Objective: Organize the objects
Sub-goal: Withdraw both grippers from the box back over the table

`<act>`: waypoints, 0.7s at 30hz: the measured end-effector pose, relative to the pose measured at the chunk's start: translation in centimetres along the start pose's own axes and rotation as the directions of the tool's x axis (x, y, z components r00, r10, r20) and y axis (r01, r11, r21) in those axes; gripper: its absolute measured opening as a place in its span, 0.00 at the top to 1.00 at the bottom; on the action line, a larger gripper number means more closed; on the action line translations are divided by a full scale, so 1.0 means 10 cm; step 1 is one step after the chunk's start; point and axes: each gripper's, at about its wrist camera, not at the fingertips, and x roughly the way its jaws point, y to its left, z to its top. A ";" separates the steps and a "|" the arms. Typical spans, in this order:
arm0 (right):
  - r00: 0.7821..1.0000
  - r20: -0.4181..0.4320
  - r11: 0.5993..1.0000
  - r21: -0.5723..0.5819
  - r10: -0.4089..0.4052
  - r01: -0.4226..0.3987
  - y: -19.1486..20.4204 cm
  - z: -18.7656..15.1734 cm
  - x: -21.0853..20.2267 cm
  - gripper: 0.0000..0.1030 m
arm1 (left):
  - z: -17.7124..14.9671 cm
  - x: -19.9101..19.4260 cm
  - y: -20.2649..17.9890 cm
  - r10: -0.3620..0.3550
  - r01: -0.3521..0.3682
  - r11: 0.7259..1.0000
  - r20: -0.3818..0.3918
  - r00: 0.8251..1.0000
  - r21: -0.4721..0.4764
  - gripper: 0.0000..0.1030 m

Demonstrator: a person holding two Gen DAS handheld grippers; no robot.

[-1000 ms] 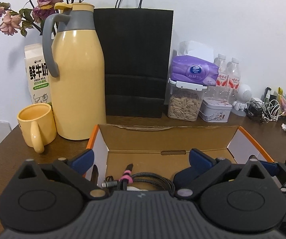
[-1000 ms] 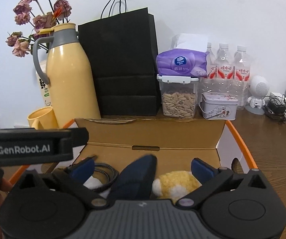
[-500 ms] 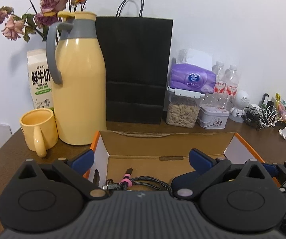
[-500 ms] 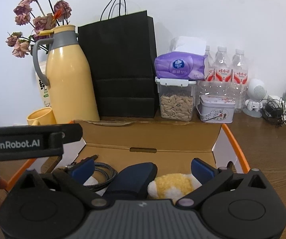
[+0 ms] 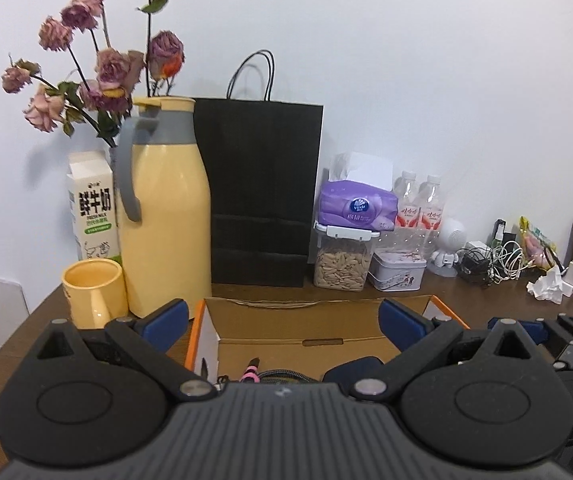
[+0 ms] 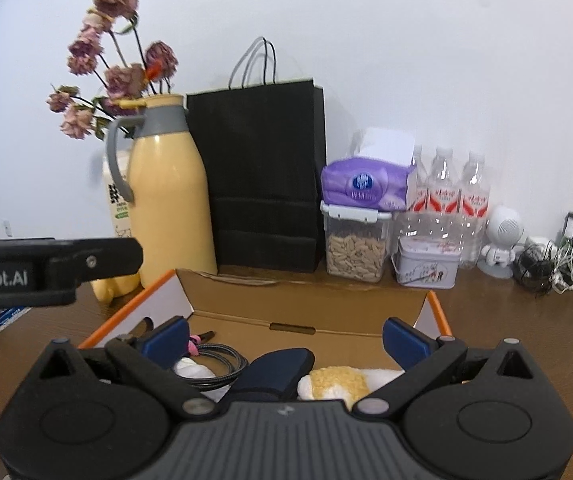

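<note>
Both grippers — left (image 5: pixel 282 320), right (image 6: pixel 284 338) — fingers spread, empty, above box (image 6: pixel 306 312). Bare tabletop (image 6: pixel 526 320) right of its orange edge.

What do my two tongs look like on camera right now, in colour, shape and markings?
Both match: the left tongs and right tongs have blue finger pads on black linkage arms with silver pivot pins, round black discs either side, and a ribbed grey centre. The left unit's side reads "Robot.AI" in white. No sleeves show.
</note>
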 end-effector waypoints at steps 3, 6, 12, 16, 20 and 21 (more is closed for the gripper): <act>1.000 0.017 1.000 -0.018 0.004 -0.003 0.02 0.00 -0.17 0.00 | 0.02 -0.15 0.04 0.011 -0.011 1.000 0.016 1.000 0.000 0.00; 1.000 0.027 1.000 -0.030 0.004 -0.003 0.03 -0.02 -0.33 0.00 | 0.05 -0.30 0.07 0.026 -0.026 1.000 0.029 0.999 0.004 0.00; 0.999 0.037 0.999 -0.033 -0.009 0.010 -0.02 -0.13 -0.66 0.00 | 0.04 -0.62 0.09 0.040 -0.042 0.999 0.049 0.998 0.022 0.00; 0.999 0.031 0.999 -0.034 -0.014 0.015 -0.06 -0.23 -0.85 0.00 | -0.02 -0.82 0.10 0.046 -0.047 0.998 0.044 0.998 0.031 0.00; 1.000 0.022 0.999 -0.040 -0.020 0.021 -0.10 -0.38 -1.04 0.00 | -0.15 -0.98 0.11 0.051 -0.052 0.998 0.018 0.999 0.046 0.00; 1.000 0.017 0.999 -0.042 -0.023 0.024 -0.11 -0.43 -1.09 0.00 | -0.19 -1.01 0.11 0.055 -0.056 0.997 0.009 0.998 0.049 0.00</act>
